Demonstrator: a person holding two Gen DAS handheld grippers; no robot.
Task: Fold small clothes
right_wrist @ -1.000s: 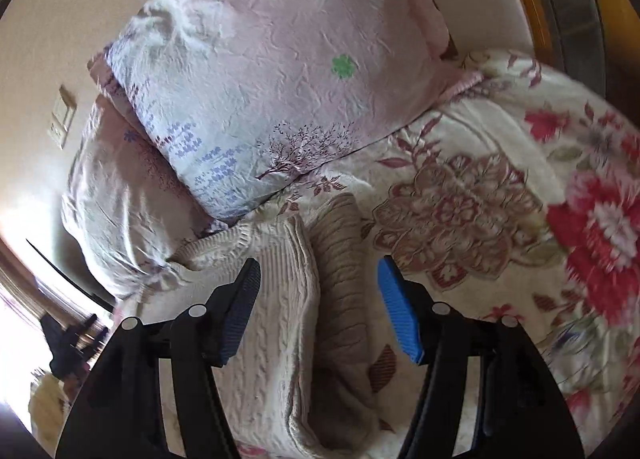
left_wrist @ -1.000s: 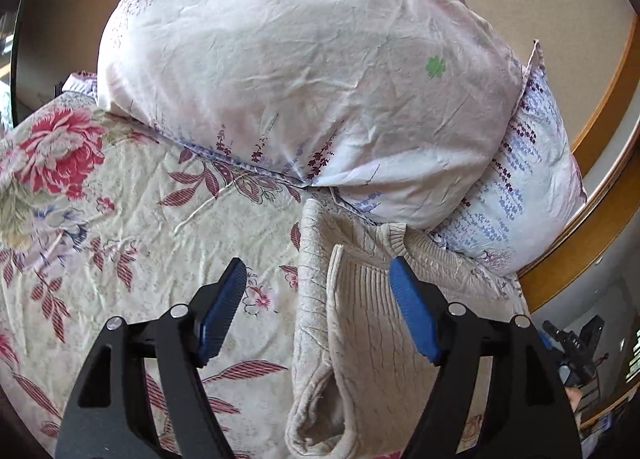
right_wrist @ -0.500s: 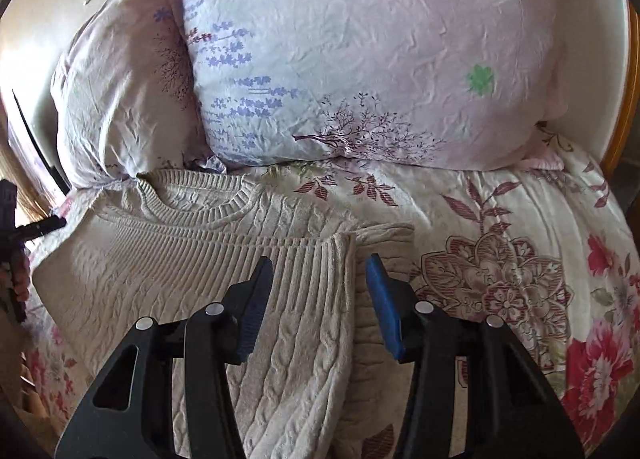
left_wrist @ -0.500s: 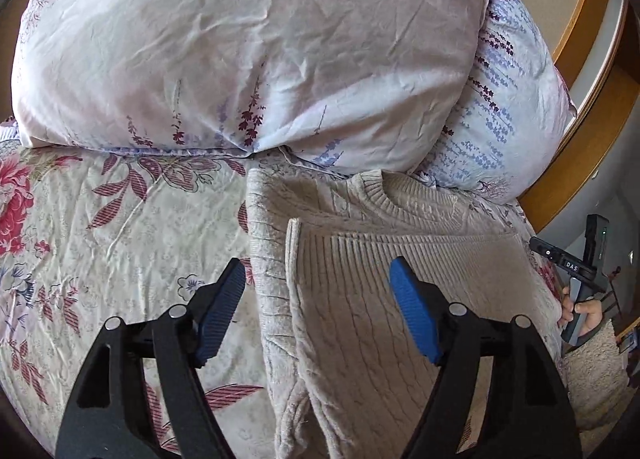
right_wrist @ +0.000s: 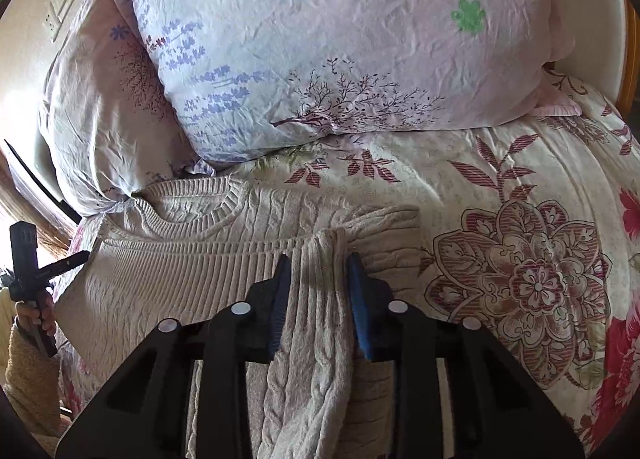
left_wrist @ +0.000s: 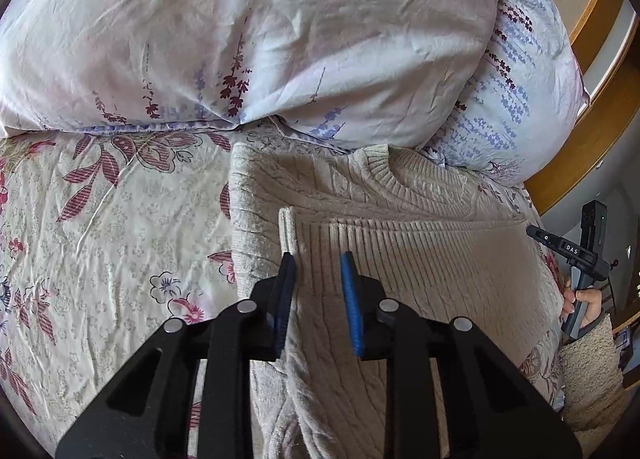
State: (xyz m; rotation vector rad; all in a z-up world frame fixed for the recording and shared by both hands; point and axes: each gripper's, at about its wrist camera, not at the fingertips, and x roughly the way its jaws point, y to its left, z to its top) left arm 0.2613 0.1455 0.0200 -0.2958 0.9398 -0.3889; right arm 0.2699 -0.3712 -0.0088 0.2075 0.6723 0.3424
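Observation:
A cream cable-knit sweater lies on the flowered bedspread, collar toward the pillows, its ribbed hem folded up across the chest. My left gripper has closed on the hem's left corner, the knit pinched between the blue pads. In the right wrist view the same sweater shows, and my right gripper is shut on the hem's right corner, fabric bunched between its jaws. Each hand-held gripper appears at the edge of the other's view.
Two large flowered pillows lean just behind the collar. A wooden bed frame runs along one side. A wall switch plate sits at the far left. Bedspread extends on the other side.
Both grippers moved forward and down to the folded hem and their jaws closed from wide open onto its two corners.

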